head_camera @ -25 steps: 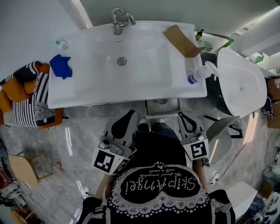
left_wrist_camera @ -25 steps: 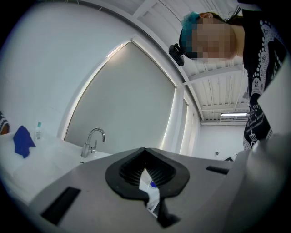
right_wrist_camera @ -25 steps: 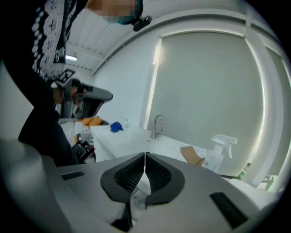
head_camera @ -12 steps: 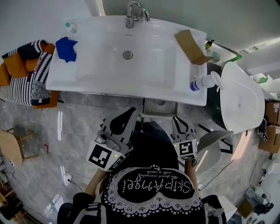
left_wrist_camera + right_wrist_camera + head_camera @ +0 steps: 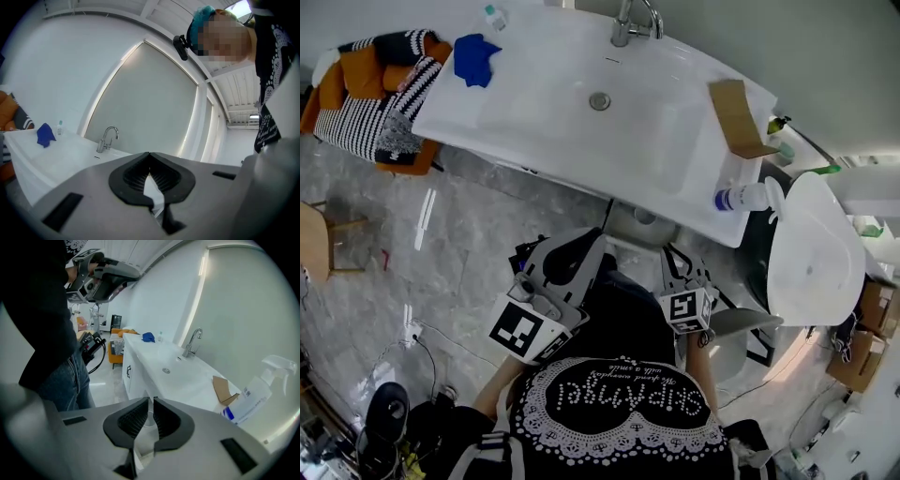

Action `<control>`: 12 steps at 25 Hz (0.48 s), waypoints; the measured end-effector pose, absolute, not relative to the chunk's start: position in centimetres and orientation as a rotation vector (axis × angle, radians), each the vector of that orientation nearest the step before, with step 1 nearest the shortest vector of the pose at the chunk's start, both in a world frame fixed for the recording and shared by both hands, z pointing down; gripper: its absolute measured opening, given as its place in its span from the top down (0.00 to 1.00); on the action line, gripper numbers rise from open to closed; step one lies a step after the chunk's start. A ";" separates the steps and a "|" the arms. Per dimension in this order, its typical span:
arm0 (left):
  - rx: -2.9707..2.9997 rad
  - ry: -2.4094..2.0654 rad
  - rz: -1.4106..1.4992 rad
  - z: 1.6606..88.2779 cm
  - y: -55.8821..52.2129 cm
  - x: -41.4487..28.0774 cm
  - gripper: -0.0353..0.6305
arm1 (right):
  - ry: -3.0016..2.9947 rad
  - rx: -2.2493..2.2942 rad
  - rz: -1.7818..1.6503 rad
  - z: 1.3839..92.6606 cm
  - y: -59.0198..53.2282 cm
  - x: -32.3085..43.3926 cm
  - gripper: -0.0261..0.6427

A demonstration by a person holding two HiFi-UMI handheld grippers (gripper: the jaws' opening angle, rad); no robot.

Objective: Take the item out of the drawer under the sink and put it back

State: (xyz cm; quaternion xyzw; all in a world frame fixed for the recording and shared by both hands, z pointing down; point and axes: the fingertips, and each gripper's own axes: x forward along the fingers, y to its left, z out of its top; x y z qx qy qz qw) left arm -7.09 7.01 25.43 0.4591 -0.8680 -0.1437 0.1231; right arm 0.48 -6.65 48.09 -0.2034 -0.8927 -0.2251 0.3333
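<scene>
The white sink (image 5: pixel 534 112) with its tap (image 5: pixel 633 21) fills the top of the head view. Its cabinet front with a dark drawer handle (image 5: pixel 129 372) shows in the right gripper view; the drawer looks closed and no item from it is visible. My left gripper (image 5: pixel 581 246) is held close to the person's body, short of the sink's front edge. Its jaws are shut and empty, pointing up over the basin (image 5: pixel 65 154). My right gripper (image 5: pixel 678 265) sits beside it, also by the body, its jaws shut with nothing between them, aimed along the counter (image 5: pixel 183 376).
On the counter lie a blue cloth (image 5: pixel 475 56), a folded cardboard piece (image 5: pixel 739 117) and a spray bottle (image 5: pixel 748 197). A white oval fixture (image 5: pixel 816 253) stands to the right, and a striped and orange seat (image 5: pixel 370 103) to the left. The floor is grey marble (image 5: pixel 441 272).
The head view has swung, so the sink now sits tilted and higher in the picture. Both grippers remain near the body, still shut, and have drawn slightly closer together.
</scene>
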 end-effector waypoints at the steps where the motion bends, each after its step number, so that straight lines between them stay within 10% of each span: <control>1: 1.333 -2.549 -0.426 25.4 6.7 -6.7 0.94 | -2.325 -0.551 -0.597 48.5 -6.9 0.5 0.92; 12: 1.231 -2.635 -0.445 25.8 5.0 -3.5 0.94 | -2.320 -0.696 -0.665 50.9 -7.5 1.0 0.87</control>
